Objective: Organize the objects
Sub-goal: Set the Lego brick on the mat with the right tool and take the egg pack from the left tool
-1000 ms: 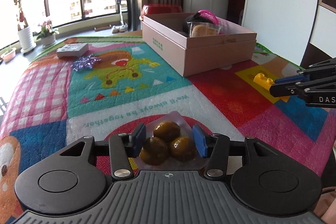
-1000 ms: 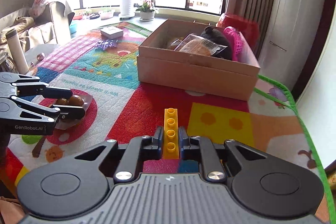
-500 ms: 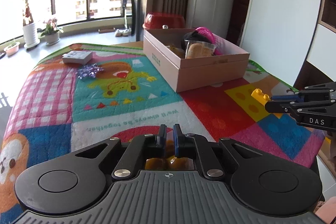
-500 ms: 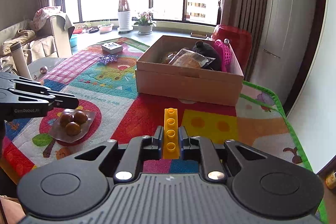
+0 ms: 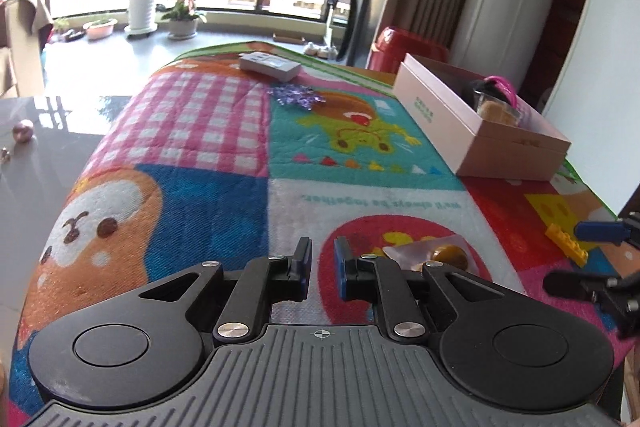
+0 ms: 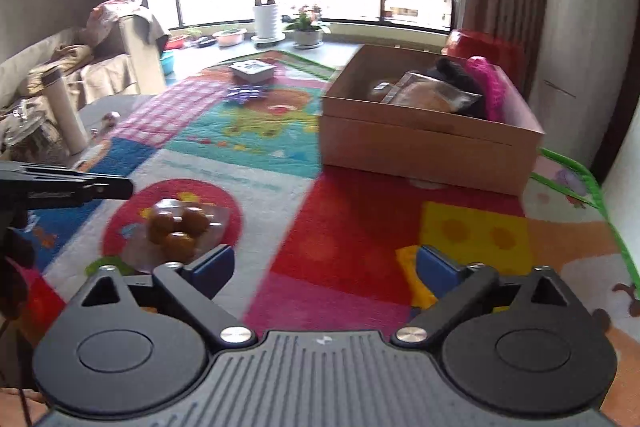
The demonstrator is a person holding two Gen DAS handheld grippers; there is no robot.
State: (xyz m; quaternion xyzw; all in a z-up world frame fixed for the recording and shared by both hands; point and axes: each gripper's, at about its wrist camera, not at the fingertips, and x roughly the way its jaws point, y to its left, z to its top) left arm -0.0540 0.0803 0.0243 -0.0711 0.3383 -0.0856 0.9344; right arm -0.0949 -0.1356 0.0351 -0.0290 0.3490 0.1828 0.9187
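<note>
A clear bag of brown round snacks (image 5: pixel 448 255) (image 6: pixel 176 227) lies on the red circle of the play mat. My left gripper (image 5: pixel 322 259) (image 6: pixel 128 188) hovers just left of it, its jaws opening from a narrow gap with nothing between them. The yellow toy brick (image 6: pixel 408 267) (image 5: pixel 566 245) lies on the mat against the inside of my right gripper's right finger, partly hidden by it. My right gripper (image 6: pixel 324 267) (image 5: pixel 560 255) is opening and stands wide, its pads off the brick. An open cardboard box (image 6: pixel 420 151) (image 5: pixel 480 131) holding a wrapped bun and a pink item sits further back.
A small grey box (image 5: pixel 270 67) (image 6: pixel 252 69) and a purple bow (image 5: pixel 296 95) (image 6: pixel 246 93) lie at the mat's far end. A grey table (image 5: pixel 40 167) with a thermos (image 6: pixel 66 119) adjoins on the left. A red bin (image 5: pixel 408 47) stands behind the box.
My left gripper let go of the snack bag and swung left, so the bag now lies to its right. My right gripper went from shut on the yellow brick to wide open.
</note>
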